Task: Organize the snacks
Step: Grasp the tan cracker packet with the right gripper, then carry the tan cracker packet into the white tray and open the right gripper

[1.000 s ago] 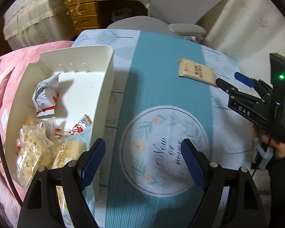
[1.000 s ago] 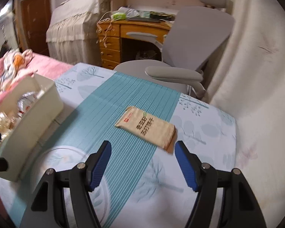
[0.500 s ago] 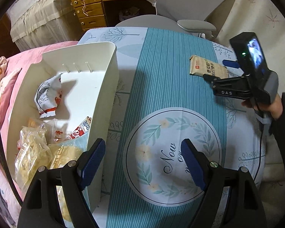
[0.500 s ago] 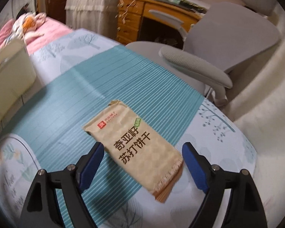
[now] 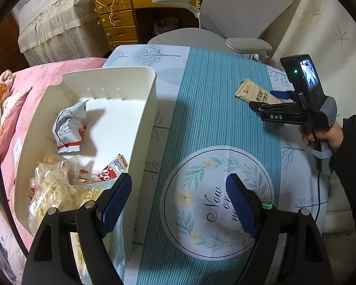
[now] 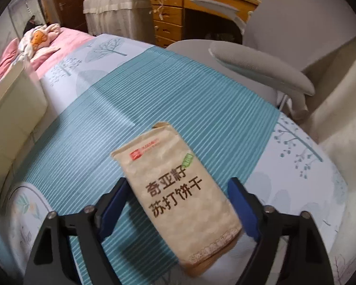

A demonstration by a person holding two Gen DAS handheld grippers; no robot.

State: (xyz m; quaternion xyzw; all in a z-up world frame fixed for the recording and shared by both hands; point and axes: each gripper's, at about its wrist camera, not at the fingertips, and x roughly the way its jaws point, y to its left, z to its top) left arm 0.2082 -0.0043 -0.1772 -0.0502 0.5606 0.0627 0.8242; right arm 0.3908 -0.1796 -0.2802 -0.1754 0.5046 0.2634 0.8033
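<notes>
You're lining up on the cracker packet (image 6: 178, 197) right now, and it's looking decent. It's lying flat on the teal runner (image 6: 154, 99), toward the chair side of the table, well apart from the white bin (image 5: 140, 109) where the other snacks (image 5: 68, 123) are already sitting.

Your right gripper (image 6: 178, 210) is spread wide with nothing in it yet, and the packet is sitting between the two blue pads (image 6: 241, 210). From the right wrist view the pack is running a bit diagonal to the jaws, so I'd be twisting the wrist a touch so the pads are meeting the long edges squarely. The frame's a little blurry, so I can't tell if either pad is touching the wrapper yet.

It's probably a thin crinkly pouch with brittle stuff inside, so you're wanting to be getting low against the cloth and closing gently around the middle, not the crimped end.

Your left gripper (image 5: 178, 204) is hanging wide open too, empty, just beside the bin's near corner.
</notes>
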